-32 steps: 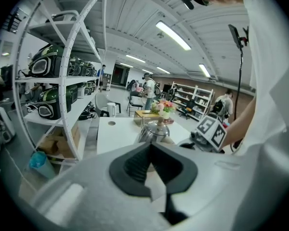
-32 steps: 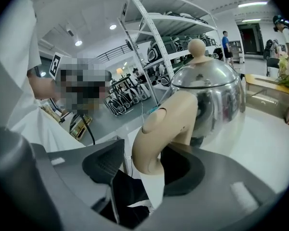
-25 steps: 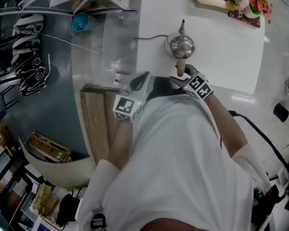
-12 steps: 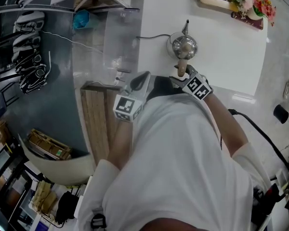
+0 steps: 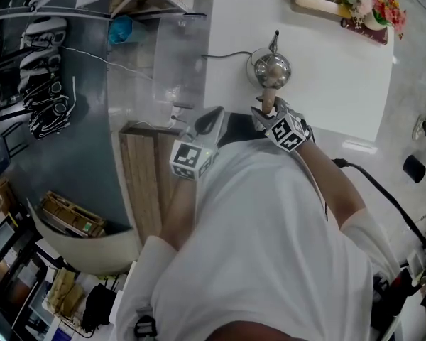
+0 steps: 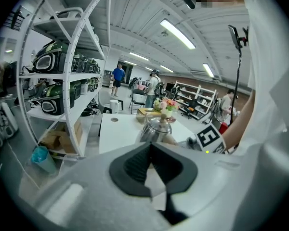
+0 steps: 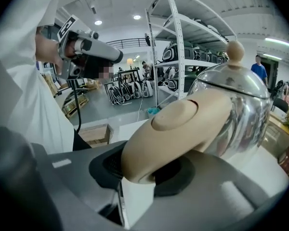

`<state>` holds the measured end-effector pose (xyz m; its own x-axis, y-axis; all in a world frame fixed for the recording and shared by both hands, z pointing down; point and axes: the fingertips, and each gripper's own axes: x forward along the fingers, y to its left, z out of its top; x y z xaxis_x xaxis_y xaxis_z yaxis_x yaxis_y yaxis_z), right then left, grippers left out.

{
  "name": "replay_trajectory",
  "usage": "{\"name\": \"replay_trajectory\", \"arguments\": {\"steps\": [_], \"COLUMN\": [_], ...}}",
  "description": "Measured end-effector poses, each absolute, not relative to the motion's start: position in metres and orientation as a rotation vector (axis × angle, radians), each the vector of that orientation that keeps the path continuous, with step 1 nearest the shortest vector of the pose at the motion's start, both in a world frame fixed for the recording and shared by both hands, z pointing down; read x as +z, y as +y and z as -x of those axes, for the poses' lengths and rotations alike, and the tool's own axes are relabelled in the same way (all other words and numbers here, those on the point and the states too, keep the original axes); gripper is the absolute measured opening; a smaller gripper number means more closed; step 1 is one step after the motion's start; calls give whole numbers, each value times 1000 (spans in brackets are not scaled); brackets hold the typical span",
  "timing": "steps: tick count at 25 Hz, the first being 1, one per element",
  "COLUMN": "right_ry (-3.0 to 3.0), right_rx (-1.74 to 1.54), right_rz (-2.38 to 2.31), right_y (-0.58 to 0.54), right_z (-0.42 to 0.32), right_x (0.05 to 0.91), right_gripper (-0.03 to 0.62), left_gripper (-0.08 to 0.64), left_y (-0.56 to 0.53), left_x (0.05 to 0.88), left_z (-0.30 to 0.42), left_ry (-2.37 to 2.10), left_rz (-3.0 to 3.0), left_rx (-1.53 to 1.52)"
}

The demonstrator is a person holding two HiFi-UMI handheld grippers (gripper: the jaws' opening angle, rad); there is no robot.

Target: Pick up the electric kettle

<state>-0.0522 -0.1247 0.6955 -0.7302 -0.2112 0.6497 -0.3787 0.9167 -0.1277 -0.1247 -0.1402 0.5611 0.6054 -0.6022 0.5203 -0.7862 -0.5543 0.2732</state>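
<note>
A shiny steel electric kettle (image 5: 270, 69) with a beige handle (image 5: 268, 101) stands on the white table (image 5: 341, 84), spout pointing away from me. My right gripper (image 5: 268, 111) sits at the handle's near end. In the right gripper view its jaws have just been closing, and the dark pads (image 7: 176, 177) now press on the handle (image 7: 168, 129) from both sides, with the kettle body (image 7: 236, 109) beyond. My left gripper (image 5: 214, 114) hovers off the table's left edge with nothing in it. Its fingertips (image 6: 151, 146) meet, and the kettle (image 6: 155, 128) shows beyond them.
A black cord (image 5: 224, 54) runs left from the kettle across the table. Flowers (image 5: 369, 4) and a tray stand at the far right corner. A white shelf rack (image 6: 72, 81) with dark headgear rises to the left, and a wooden bench (image 5: 138, 183) lies below the table's left edge.
The right gripper has rolled a little at the handle and its jaws have closed onto it. The kettle and the left gripper have stayed put.
</note>
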Motion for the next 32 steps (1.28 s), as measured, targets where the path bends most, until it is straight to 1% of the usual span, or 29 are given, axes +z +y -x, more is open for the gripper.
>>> {"name": "replay_trajectory", "arguments": {"steps": [10, 32], "right_ry": [-2448, -2479], "right_rx": [365, 369], "right_rz": [-426, -428], "right_y": [-129, -146], "right_z": [53, 57], "right_x": [677, 638], "right_gripper": [114, 112], "left_gripper": [3, 3], "left_y": [-145, -145], "left_x": [543, 539], "left_z": [127, 135], "left_ry": [-1121, -1139], "left_rz": [-2390, -2412], "left_rx": [495, 454]}}
